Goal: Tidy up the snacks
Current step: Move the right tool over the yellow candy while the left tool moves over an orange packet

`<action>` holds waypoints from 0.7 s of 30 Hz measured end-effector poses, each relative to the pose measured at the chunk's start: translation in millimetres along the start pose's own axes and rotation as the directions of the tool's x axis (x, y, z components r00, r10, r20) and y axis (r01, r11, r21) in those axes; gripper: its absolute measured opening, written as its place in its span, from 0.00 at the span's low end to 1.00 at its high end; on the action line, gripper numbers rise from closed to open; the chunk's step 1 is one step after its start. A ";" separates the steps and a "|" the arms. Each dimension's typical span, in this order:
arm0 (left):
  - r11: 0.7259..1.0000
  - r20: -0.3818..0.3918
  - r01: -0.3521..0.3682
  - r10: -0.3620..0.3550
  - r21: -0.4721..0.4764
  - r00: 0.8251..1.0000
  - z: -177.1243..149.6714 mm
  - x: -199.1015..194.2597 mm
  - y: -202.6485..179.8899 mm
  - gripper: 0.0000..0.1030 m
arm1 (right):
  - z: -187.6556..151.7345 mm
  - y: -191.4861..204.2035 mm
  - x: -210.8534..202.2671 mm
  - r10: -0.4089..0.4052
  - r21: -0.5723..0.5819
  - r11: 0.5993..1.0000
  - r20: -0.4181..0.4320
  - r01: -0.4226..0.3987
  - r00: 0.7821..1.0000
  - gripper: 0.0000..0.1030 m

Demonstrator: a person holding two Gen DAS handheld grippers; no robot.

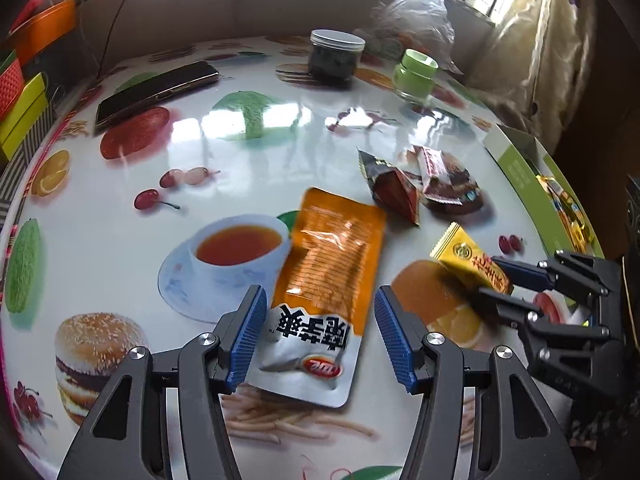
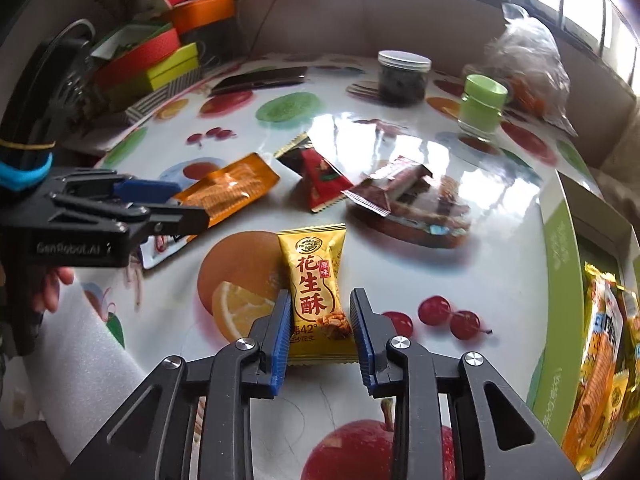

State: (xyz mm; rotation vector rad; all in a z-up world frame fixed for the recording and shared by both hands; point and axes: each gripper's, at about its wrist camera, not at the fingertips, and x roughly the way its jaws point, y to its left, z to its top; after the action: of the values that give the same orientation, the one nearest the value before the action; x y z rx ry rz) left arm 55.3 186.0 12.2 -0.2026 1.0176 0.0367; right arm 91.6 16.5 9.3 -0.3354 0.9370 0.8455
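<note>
- The yellow peanut-candy packet [image 2: 316, 292] lies flat on the fruit-printed tablecloth [image 2: 500, 280], over a printed orange, its near end between the blue pads of the right gripper [image 2: 320, 334]
- The right gripper's jaws stand either side of that packet: the left pad touches its edge, the right pad looks just at the other edge, so it reads as clenched on the packet, which is not yet lifted
- The orange-and-silver pouch [image 1: 324, 280] lies lengthwise just beside it on the table, its silver end between the pads of the left gripper [image 1: 320, 336]
- The left gripper is released: the near pad sits at the pouch's edge, but a clear gap shows before the other pad, so nothing is gripped; it seems lined up along the pouch for a sideways pinch
- Beyond these, a red triangular packet [image 2: 320, 184] and a dark-wrapped snack [image 2: 404, 196] wait loose in mid-table
- At the table's right edge stands a green box [image 2: 560, 280] already holding yellow and orange packets, probably where the loose snacks go
- Farther back stand a dark jar [image 2: 404, 78], a green-lidded jar [image 2: 482, 104], a phone [image 1: 156, 92] and a plastic bag [image 2: 528, 64], well apart from the work
</note>
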 end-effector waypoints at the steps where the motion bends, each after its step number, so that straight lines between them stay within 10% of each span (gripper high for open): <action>1: 1.000 0.000 -0.003 0.003 0.006 1.000 -0.6 0.0 -0.7 0.56 | -1.1 -1.3 -1.0 -0.009 0.010 1.000 0.000 0.009 1.000 0.26; 21: 0.986 -0.024 -0.116 0.120 0.117 0.993 12.8 16.8 -22.3 0.57 | -6.4 -8.9 -4.7 -0.019 0.079 0.997 0.013 0.018 1.000 0.26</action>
State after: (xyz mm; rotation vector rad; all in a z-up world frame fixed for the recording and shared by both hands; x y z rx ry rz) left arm 77.6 165.4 7.9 -0.0374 1.0581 0.0824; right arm 93.2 4.6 8.6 -0.2692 0.9503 0.7912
